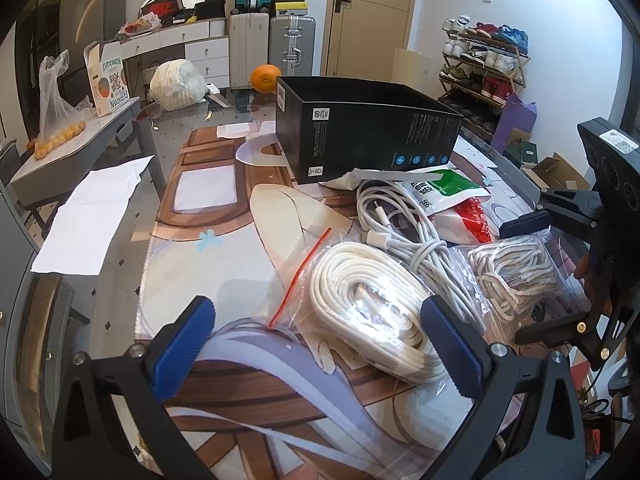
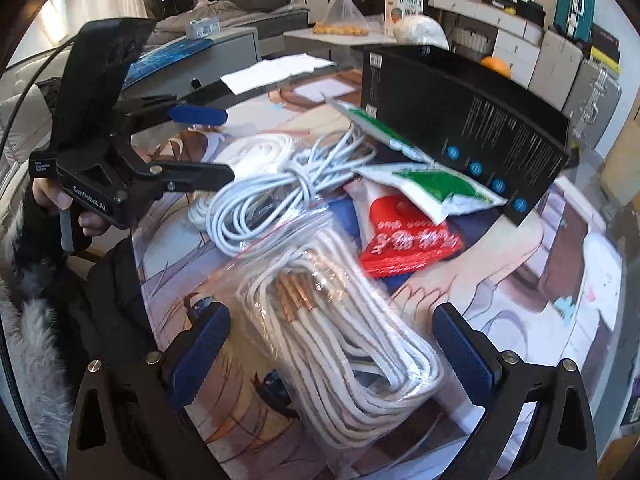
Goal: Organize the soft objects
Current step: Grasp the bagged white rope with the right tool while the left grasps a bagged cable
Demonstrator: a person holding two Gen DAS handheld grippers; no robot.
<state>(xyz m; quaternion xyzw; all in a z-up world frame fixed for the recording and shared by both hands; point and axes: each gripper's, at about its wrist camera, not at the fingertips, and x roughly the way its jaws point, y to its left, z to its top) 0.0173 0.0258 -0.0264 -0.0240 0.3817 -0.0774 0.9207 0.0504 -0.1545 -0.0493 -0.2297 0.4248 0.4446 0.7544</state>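
Bagged white rope (image 1: 372,308), coiled inside a clear zip bag with a red seal strip, lies on the printed table mat (image 1: 224,248) just ahead of the left gripper (image 1: 320,344), whose blue-padded fingers stand wide apart with nothing between them. Far left in that view, a white sheet of paper (image 1: 92,216) rests on the glass tabletop. Toward the middle, an open black box (image 1: 360,136) stands on the mat with an orange (image 1: 265,77) behind it. In front of the box sits a loose tangle of white charging cables (image 1: 404,232), touching the rope bag. Right of the cables lie a green-and-white packet (image 1: 448,188) and a red packet (image 1: 472,220), the green one resting against the foot of the box. Further right, a second clear bag of braided cord (image 1: 516,268) lies beside the first.

From the right wrist view, that second bag (image 2: 340,360) holds white cord with copper-coloured ends (bunched near its upper part), and it lies between the wide-spread fingers of the right gripper (image 2: 344,356), which grips nothing. A hand (image 2: 76,212) holds the left gripper's handle at the left edge.
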